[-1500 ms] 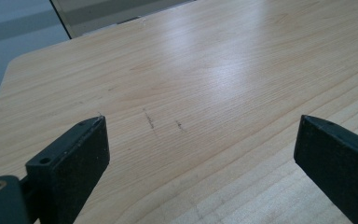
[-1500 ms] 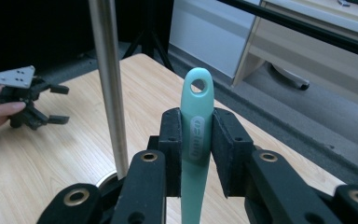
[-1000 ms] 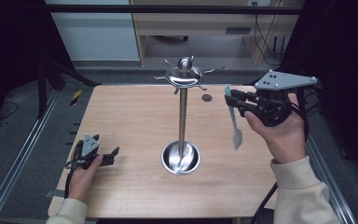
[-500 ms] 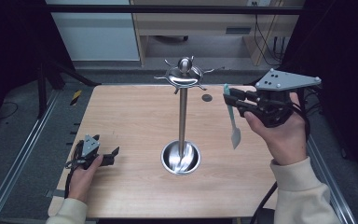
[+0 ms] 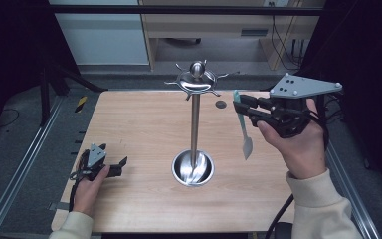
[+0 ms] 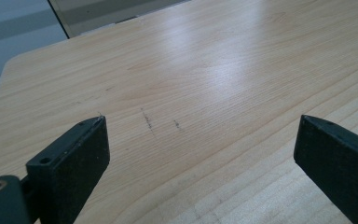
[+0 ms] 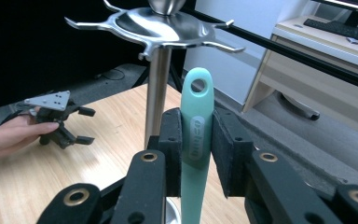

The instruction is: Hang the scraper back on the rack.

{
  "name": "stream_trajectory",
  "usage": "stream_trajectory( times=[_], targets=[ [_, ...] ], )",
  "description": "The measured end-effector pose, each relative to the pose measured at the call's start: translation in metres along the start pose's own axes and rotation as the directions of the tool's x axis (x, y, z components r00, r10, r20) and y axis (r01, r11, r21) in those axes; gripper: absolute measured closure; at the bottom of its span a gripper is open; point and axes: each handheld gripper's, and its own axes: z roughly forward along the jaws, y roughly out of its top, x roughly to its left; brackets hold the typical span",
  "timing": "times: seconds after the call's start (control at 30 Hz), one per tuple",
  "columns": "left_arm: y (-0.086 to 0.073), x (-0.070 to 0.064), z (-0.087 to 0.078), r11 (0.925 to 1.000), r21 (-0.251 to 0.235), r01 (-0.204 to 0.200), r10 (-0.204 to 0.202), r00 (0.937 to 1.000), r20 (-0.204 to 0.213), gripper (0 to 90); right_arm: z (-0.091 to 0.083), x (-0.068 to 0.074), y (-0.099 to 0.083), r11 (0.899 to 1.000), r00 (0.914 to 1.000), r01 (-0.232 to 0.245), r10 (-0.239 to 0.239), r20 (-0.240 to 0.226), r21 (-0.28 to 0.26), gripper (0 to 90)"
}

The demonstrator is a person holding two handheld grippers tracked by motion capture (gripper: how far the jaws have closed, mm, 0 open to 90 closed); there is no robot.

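A: What's at the left?
B: The left gripper (image 5: 121, 166) rests on the pale wooden table (image 5: 144, 124), jaws wide apart, empty.
A: And rightwards?
B: Past the polished steel hook stand (image 5: 195, 124), at its three o'clock, the right gripper (image 5: 238, 106) clamps a slim mint-green plastic spatula (image 5: 242, 127) by its handle, blade hanging toward six o'clock.

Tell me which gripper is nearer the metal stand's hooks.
Right. The right gripper holds the green utensil up beside the hooks; the left gripper rests low on the table, far from them.
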Motion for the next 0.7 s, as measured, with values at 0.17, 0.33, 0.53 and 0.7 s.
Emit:
stream_trajectory(
  times=[0.17,0.33,0.53,0.7],
  targets=[
    [0.000,0.000,0.000,1.0000,0.001,0.000,0.000,1.0000,-0.001,3.2,-0.001,0.003,0.003,1.000,0.9999,0.001,-0.001,-0.016,-0.008,74.4],
    [0.000,0.000,0.000,1.0000,0.003,-0.003,0.003,1.0000,-0.002,3.2,-0.002,0.007,0.005,1.000,0.9994,0.006,-0.007,-0.033,-0.013,74.4],
    [0.000,0.000,0.000,1.0000,0.002,-0.003,0.003,1.0000,0.000,3.2,0.004,0.011,0.006,1.000,0.9989,0.007,-0.007,-0.046,0.000,74.4],
    [0.000,0.000,0.000,1.0000,0.002,-0.001,0.001,1.0000,-0.001,3.2,0.007,0.012,0.009,1.000,0.9981,0.005,-0.006,-0.061,-0.005,74.4]
  ],
)
